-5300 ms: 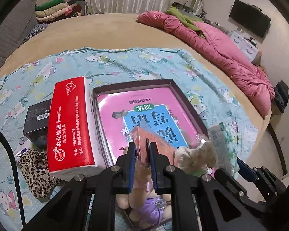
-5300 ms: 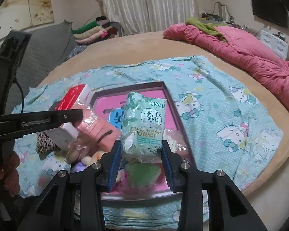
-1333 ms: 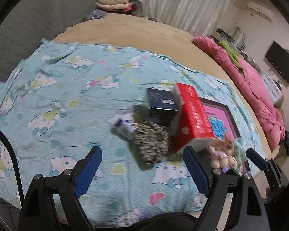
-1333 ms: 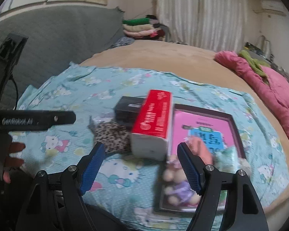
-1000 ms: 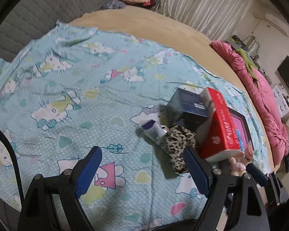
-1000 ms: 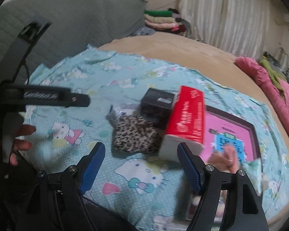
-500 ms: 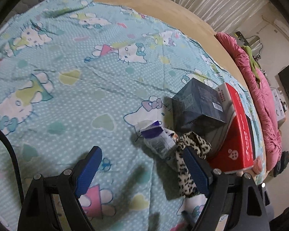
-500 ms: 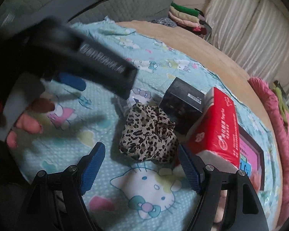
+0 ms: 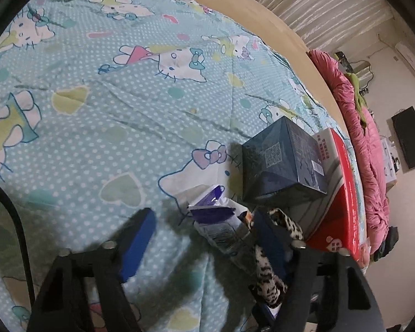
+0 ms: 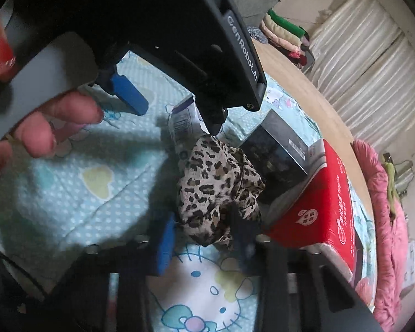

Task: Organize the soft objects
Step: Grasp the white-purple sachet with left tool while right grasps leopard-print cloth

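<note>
Teal cartoon-cat sheet covers the bed, tan bedding beyond it.

Left wrist view, left to right: left tongs point down at the sheet, 2 blue pads, jaws closing. Left pad sits over bare sheet. Small white-and-purple packet lies between the pads, nearer the right one; contact not clear, left pad is plainly apart from it. Right pad sits at the edge of the leopard-print cloth, which shows just beside and below it. Behind the packet stands a dark blue box, touching or just beside the red tissue pack to its right. Pink quilt runs along the far right edge of the bed, black TV on the wall past it.

Right wrist view, left to right: a hand with red nails grips the grey handle of the other tool, whose black body fills the upper left; 1 blue pad of it hangs over the sheet, the packet partly hidden under its other finger. Right tongs are low centre, blurred, jaws closing and narrow, with the lower edge of the leopard-print cloth bunched between the pads and both pads against it. Cloth rests on the sheet, touching the dark box behind it and just beside the red tissue pack. Folded clothes are stacked far back, curtain to their right, pink quilt at the far right.
</note>
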Motion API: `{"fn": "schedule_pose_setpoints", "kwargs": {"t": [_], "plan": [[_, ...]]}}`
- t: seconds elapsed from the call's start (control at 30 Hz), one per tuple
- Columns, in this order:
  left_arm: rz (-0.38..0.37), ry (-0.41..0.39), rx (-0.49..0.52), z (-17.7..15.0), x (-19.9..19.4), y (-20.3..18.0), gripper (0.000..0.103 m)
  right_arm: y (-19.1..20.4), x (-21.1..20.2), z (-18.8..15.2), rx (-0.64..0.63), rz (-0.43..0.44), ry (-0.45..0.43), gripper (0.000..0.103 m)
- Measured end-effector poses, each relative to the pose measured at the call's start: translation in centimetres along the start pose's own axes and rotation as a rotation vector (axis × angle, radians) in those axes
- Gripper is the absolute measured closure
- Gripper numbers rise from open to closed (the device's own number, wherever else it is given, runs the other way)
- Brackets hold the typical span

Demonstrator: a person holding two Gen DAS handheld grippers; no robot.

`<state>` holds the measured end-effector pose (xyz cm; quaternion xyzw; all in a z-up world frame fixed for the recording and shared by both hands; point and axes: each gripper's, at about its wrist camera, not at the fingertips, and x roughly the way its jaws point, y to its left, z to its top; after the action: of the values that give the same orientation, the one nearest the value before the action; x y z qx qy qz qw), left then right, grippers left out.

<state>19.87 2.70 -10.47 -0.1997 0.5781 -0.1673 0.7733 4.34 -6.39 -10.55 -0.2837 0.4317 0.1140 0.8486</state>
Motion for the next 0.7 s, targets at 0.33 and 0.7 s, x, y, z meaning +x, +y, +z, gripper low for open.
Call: {"fn": "schedule_pose_setpoints", "kwargs": {"t": [0.33,0.7], "plan": [[-0.084,0.005,-0.06,-0.3,0.2,0.4,0.071,-2.4,-2.0,-1.2,0.097,0.108,-0.044,0.091],[-0.089,-0.062,-0.022,-4.1,-5.4,-0.4,0.076,-7.5,-6.9,-1.7,0.287,0.171,-0.111,0.092]]}}
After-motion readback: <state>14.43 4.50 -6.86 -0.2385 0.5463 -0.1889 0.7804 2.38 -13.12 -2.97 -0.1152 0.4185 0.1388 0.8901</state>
